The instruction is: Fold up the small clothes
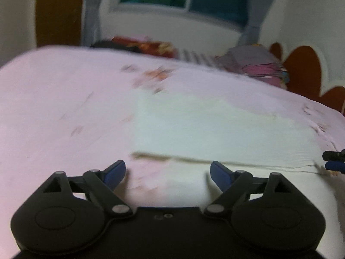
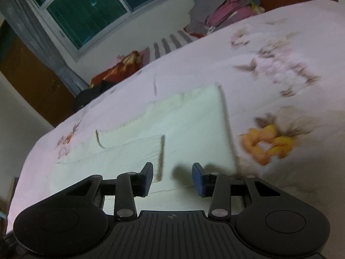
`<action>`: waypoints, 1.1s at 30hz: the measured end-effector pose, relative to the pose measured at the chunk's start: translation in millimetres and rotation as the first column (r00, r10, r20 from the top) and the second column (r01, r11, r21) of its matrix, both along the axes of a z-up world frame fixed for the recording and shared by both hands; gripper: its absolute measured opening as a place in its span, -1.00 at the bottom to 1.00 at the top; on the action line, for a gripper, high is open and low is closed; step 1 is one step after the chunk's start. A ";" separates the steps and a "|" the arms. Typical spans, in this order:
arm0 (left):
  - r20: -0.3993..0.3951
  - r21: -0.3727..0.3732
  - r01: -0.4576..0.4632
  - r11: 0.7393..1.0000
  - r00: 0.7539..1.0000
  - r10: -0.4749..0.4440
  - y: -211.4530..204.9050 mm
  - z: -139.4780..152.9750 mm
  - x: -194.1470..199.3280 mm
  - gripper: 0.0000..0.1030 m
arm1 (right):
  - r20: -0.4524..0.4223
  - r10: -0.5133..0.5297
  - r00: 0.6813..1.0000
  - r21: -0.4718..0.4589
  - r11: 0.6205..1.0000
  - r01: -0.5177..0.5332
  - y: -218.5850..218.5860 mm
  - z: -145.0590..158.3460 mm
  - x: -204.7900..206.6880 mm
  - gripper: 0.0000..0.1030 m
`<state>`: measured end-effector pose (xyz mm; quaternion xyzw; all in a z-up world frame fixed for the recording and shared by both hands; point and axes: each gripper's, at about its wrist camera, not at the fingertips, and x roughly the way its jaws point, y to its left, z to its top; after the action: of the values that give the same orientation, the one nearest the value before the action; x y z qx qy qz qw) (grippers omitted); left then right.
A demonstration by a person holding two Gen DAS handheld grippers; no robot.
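Observation:
A small white garment [image 1: 215, 129] with a tan hem lies flat on the pink bedsheet [image 1: 54, 108]. My left gripper [image 1: 167, 173] is open and empty, just above the garment's near edge. In the right wrist view the same garment [image 2: 189, 125] lies spread out, with a folded flap and tan trim lines. My right gripper [image 2: 172, 178] is open and empty over the garment's near part. The right gripper's fingertips [image 1: 334, 160] show at the right edge of the left wrist view, at the garment's hem.
A pile of folded clothes [image 1: 256, 64] sits at the bed's far side, also in the right wrist view [image 2: 224, 10]. A red patterned cloth [image 2: 120, 67] lies near the window wall. The sheet has an orange flower print [image 2: 267, 144].

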<state>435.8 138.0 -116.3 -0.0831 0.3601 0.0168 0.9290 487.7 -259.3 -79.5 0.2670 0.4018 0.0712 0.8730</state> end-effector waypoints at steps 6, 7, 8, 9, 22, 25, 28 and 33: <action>-0.032 -0.001 0.021 1.000 0.999 -0.021 10.0 -11.5 20.2 0.66 | -0.034 -0.006 0.999 0.007 1.000 0.007 26.3 -13.3 17.3 0.13; -0.033 0.008 0.026 1.000 0.999 -0.026 7.2 -13.9 25.3 0.65 | -0.036 0.002 0.999 -0.002 1.000 -0.002 31.0 -14.6 20.7 0.13; -0.033 0.015 0.022 1.000 0.999 -0.021 7.9 -14.7 28.4 0.62 | -0.037 0.008 0.999 -0.013 1.000 -0.009 35.4 -14.6 23.7 0.12; -0.030 0.019 0.014 1.000 0.999 -0.014 4.9 -16.8 32.6 0.62 | -0.038 0.012 0.999 -0.034 0.999 -0.013 39.7 -13.7 26.3 0.12; -0.054 0.071 0.088 0.994 0.995 -0.084 4.6 -18.5 39.3 0.54 | 0.089 0.032 0.996 -0.193 0.981 -0.014 39.7 11.6 15.5 -0.92; -0.052 0.058 0.090 0.994 0.995 -0.087 8.5 -17.4 39.3 0.42 | 0.045 0.030 0.999 -0.225 0.974 -0.019 26.7 5.0 15.4 -0.91; -0.056 0.046 0.094 0.994 0.994 -0.091 12.1 -16.3 39.1 0.36 | 0.033 0.023 0.999 -0.228 0.973 -0.015 22.2 -3.0 12.7 -0.91; -0.060 0.032 0.091 0.995 0.994 -0.089 14.5 -15.2 39.3 0.31 | 0.037 -0.001 0.999 -0.215 0.977 0.009 16.1 -3.2 10.6 -0.91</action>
<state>475.1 152.6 -131.6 -0.0501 0.3902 -0.0163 0.9192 498.4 -243.3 -82.7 0.1706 0.3902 0.0302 0.9043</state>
